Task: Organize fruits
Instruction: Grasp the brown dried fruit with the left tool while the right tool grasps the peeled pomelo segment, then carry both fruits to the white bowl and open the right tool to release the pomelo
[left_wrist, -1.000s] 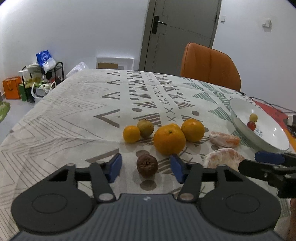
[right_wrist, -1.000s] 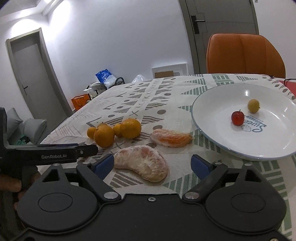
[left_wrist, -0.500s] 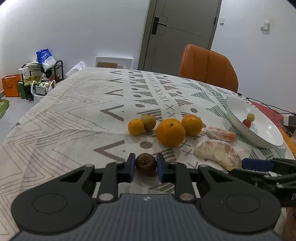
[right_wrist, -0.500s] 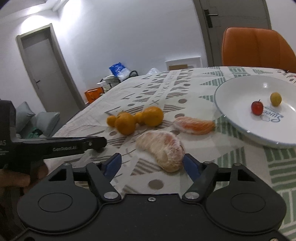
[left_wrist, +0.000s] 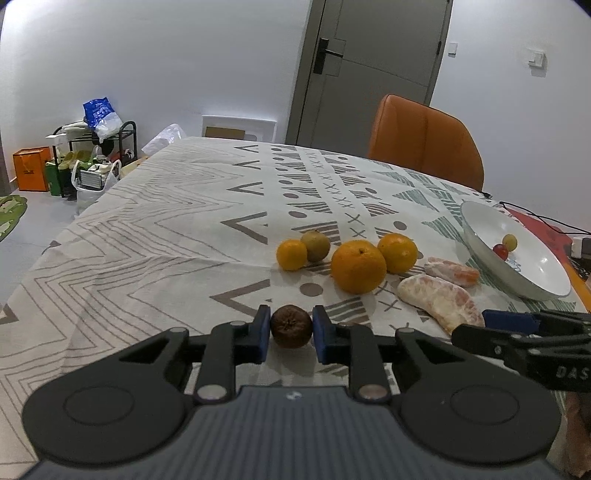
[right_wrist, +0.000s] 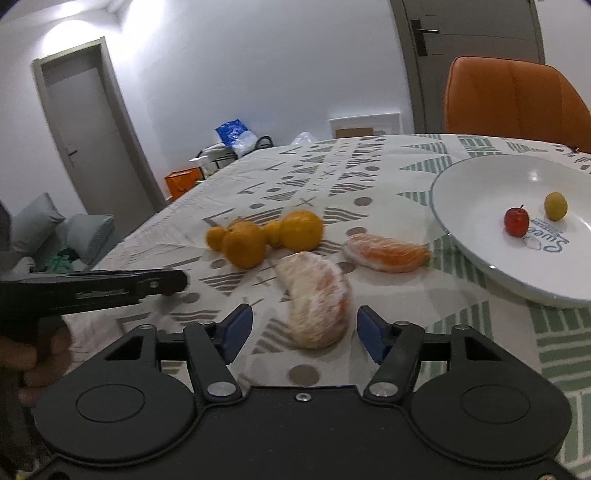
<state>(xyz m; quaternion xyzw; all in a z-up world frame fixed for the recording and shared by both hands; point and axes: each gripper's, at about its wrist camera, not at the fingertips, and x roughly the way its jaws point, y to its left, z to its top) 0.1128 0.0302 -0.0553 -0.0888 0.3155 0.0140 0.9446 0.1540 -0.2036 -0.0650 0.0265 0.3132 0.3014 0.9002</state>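
While the left gripper (left_wrist: 291, 329) pinched a brown fruit (left_wrist: 291, 326), oranges (left_wrist: 358, 266) lay beyond. Right gripper (right_wrist: 305, 328) fingers, just closing, flanked a peeled segment (right_wrist: 317, 302) without touching it.

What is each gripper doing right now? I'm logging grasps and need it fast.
Left gripper: shut on the small brown fruit.
Right gripper: jaws just closing around the large peeled segment, not yet pressing it; open.
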